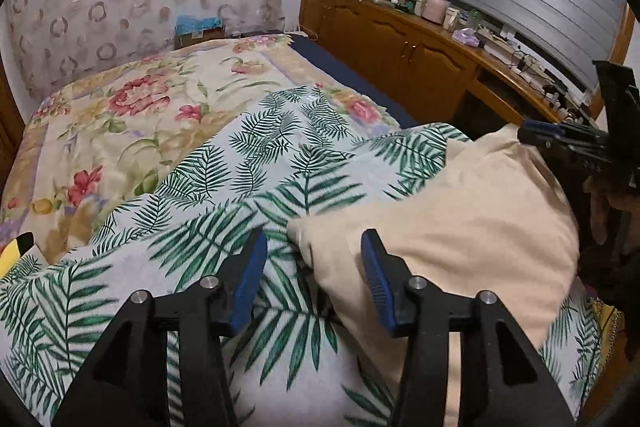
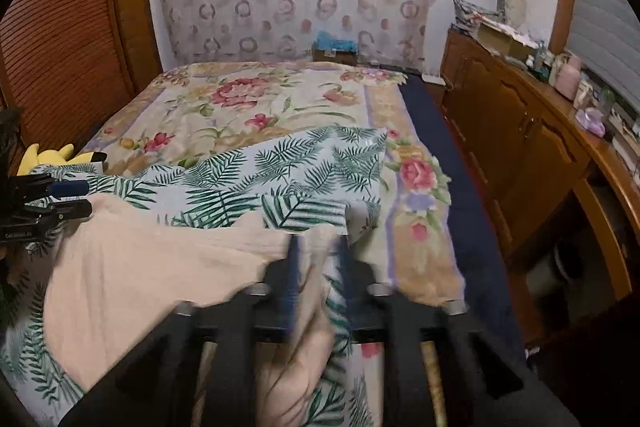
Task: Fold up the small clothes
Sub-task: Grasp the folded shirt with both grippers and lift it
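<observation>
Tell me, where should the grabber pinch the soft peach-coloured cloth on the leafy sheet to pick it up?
Probably at the loose pointed corner of the peach-coloured cloth, which sticks out onto the leafy sheet between the open fingers of the left gripper. Come from the near side, low, one finger on each side of that edge. The middle lies broad and puffy, so there is little there to pinch.

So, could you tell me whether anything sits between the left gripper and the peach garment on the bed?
Nothing visible does. The left gripper stands open right at the near edge of the peach garment, with only the leaf-print sheet underneath. The right gripper is at the garment's other end, not in the way.
</observation>
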The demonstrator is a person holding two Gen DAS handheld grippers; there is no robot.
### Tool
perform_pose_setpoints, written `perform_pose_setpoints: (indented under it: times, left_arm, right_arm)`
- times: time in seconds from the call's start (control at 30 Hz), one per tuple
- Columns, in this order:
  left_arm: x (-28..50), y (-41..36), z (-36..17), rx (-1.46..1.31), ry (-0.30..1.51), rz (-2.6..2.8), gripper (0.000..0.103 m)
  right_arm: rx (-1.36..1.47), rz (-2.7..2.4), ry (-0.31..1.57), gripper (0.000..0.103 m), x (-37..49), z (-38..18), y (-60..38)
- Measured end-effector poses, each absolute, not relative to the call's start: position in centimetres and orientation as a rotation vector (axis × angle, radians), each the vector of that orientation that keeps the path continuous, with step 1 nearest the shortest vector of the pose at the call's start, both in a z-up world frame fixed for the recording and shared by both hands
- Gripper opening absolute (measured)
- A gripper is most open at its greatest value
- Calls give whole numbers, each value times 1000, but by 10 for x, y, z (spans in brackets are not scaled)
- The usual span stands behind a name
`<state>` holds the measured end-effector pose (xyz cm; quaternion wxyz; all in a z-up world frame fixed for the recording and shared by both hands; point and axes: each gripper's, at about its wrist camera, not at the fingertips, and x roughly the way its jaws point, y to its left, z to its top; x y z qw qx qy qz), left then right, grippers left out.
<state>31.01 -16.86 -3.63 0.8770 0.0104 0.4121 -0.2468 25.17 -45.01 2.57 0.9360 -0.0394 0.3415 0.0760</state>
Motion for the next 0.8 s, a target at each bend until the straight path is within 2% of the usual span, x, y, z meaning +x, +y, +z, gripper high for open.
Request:
perform_pose_setpoints:
  times: [0.03, 0.1, 0.2, 0.37, 0.7, 0.77, 0.8]
  left_arm:
    - [307, -167, -36, 19, 861, -519, 54]
    - [301, -166, -39, 20, 876, -520, 54]
    - [297, -166, -48, 5, 915, -533, 54]
    - [300, -167, -57, -41, 951, -545, 54]
    - [294, -173, -57, -73, 957, -586, 54]
    - [294, -177, -57, -75, 952, -587, 54]
    - [294, -180, -57, -75, 949, -591, 54]
  right_arm:
    - [-72, 162, 696, 65, 248, 26, -450]
    - [-66, 172, 710, 69, 240, 22, -450]
    - [-47, 184, 746, 70, 233, 13, -451]
    - [17, 208, 832, 70, 245, -8, -460]
    - [58, 290, 846, 70, 263, -16, -467]
    - [49, 309, 846, 62, 266, -18, -465]
    - [43, 322, 847, 55, 266, -19, -463]
